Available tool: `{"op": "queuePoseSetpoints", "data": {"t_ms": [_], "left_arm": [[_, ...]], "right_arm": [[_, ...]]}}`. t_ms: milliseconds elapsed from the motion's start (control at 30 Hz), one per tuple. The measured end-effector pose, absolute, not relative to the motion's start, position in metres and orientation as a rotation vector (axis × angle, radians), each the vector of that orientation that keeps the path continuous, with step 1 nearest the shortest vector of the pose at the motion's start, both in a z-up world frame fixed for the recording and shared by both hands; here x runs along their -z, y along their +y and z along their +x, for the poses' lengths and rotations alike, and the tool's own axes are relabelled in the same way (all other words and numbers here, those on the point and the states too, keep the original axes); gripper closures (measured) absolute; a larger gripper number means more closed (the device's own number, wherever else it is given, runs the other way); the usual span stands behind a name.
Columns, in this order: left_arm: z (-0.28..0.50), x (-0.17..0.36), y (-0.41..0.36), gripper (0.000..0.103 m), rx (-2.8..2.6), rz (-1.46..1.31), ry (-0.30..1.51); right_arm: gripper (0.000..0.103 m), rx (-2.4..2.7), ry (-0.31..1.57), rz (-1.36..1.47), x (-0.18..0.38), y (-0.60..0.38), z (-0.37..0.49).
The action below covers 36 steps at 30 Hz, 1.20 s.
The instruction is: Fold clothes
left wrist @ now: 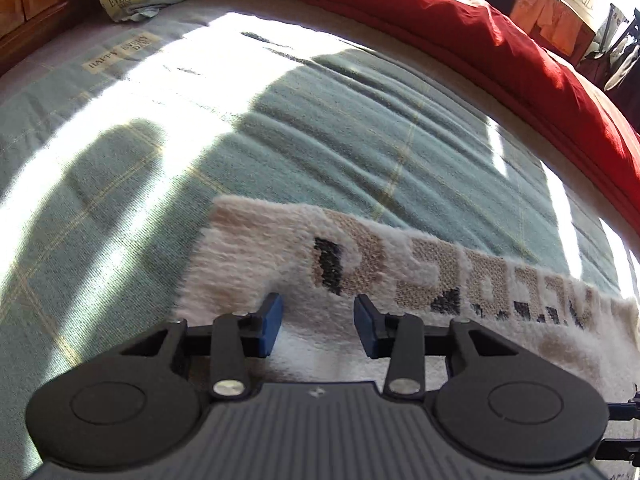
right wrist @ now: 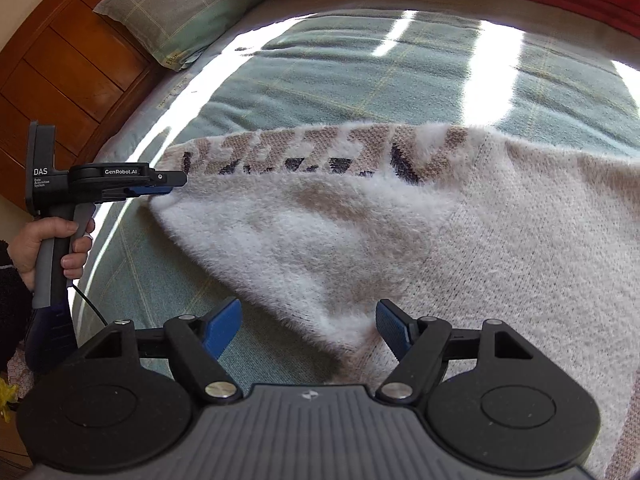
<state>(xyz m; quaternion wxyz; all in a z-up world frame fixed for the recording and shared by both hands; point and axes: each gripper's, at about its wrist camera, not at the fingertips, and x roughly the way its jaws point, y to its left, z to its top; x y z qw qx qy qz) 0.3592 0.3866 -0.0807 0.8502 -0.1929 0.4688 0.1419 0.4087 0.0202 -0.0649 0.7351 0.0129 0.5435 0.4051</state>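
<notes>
Two black grippers with blue pads

Left gripper [right wrist: 170, 185]: white "GenRobot.AI" and "DAS" lettering, grey handle, black cable at 6 o'clock. Right gripper [right wrist: 308, 332]: ribbed grey body, silver screws.

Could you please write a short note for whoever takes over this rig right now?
Left gripper: jaws partly open over the near left edge of the fuzzy white sweater, nothing pinched.
Right gripper: wide open, empty, above the folded flap's near corner.
Sweater lies on the green bedspread, lettered band along the far edge; pillow and red blanket lie beyond it.
Done: the left part is folded in over the body as a triangular flap.
Left: the right side's fold, which I cannot see, and probably the final fold-up.
</notes>
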Motion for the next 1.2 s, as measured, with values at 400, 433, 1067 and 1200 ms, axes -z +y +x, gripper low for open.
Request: {"op": "queuePoseSetpoints", "data": {"t_ms": [400, 433, 1067, 1200], "left_arm": [[0.372, 0.097, 0.399, 0.044, -0.363, -0.285, 0.930], [0.369, 0.092, 0.399, 0.044, -0.374, -0.297, 0.930], [0.337, 0.093, 0.326, 0.031, -0.217, -0.006, 0.983], [0.338, 0.080, 0.323, 0.035, -0.235, -0.020, 0.973]], "right_arm": [[0.018, -0.856, 1.198, -0.006, 0.077, 0.023, 0.407], [0.015, -0.847, 1.206, -0.001, 0.078, 0.022, 0.407], [0.000, -0.823, 1.089, -0.067, 0.097, 0.081, 0.436], [0.001, -0.817, 1.079, -0.072, 0.084, 0.085, 0.439]]}}
